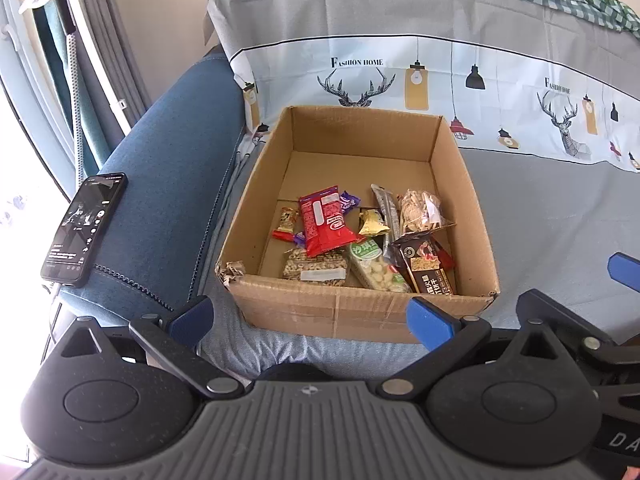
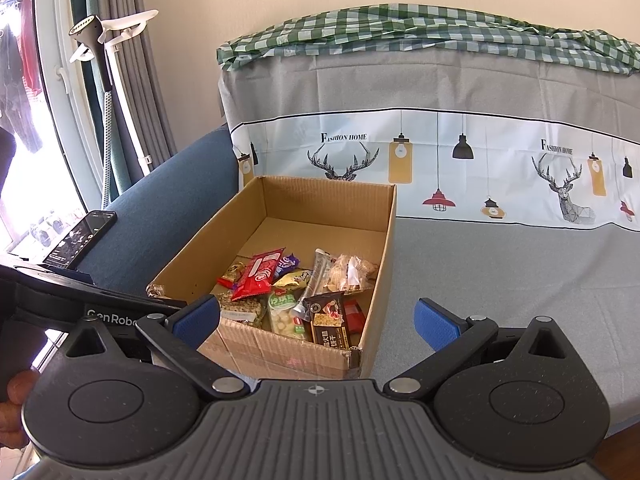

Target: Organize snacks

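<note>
Left wrist view. Box point(image 1: 360, 216): open cardboard, sitting on the grey cover point(image 1: 560, 208) just beside the blue armrest point(image 1: 168, 184); near left corner torn; walls looking stiff enough to push against. Snacks lying loose in the near half of the box floor, the far half showing bare; all looking light, crinkly and slippery. Red pack point(image 1: 325, 220): lying on top of the pile, soft, probably easiest to take by a flat edge. Clear biscuit bag point(image 1: 420, 210): resting by the right wall, likely brittle inside, wanting a gentle pinch at the seam. Dark bar point(image 1: 428, 270): leaning in the near right corner, seeming stiffer, graspable across its width. Green-white pack point(image 1: 374, 266) and grain bar point(image 1: 316, 268): lying against the near wall, awkward to reach flat. Phone point(image 1: 86, 228): resting on the armrest, apart from the box. Left gripper point(image 1: 310, 318): hovering in front of the near wall; fingers point(image 1: 430, 322) spread wide, holding nothing, touching nothing.

Right wrist view. Box point(image 2: 288, 240): sitting left of centre; the same snacks showing inside, red pack point(image 2: 260, 274) uppermost, dark bar point(image 2: 330, 320) against the near wall. Right gripper point(image 2: 318, 320): hanging near the box's near right corner; fingers point(image 2: 436, 324) parted fully, empty, not seeming to touch the cardboard. The other tool's black body is crossing the left edge.
</note>
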Available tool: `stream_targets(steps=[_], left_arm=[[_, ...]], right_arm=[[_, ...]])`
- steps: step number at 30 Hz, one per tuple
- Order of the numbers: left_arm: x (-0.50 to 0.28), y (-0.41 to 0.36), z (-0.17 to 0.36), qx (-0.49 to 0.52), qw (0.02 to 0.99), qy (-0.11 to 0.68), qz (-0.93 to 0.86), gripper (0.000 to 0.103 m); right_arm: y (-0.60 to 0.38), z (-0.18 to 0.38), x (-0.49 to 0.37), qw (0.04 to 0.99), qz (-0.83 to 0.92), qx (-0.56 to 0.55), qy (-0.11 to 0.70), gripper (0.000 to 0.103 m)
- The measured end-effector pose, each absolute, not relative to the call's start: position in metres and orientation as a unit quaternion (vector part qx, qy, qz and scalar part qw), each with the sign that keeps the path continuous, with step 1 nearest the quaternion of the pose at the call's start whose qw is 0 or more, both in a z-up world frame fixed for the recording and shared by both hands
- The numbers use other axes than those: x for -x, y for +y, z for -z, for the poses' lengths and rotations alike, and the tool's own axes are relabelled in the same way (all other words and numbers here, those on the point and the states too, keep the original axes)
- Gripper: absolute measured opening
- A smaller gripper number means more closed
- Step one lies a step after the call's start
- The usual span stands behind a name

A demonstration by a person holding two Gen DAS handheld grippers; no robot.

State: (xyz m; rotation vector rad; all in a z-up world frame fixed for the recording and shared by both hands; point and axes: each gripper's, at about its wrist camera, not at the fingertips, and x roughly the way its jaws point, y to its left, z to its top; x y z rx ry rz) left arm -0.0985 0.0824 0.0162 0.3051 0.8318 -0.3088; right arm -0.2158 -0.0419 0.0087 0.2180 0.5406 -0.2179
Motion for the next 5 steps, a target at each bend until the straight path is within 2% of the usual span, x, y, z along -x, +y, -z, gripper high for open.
stream_targets(steps=[5], left_arm=[[0.1001, 0.0821, -0.0181, -0.145, 0.901, 0.383, 0.141, 0.103]], right_arm=[[-0.0423, -0.0062, 0.2104, 0.951, 0.104, -0.109, 0.268, 0.102]])
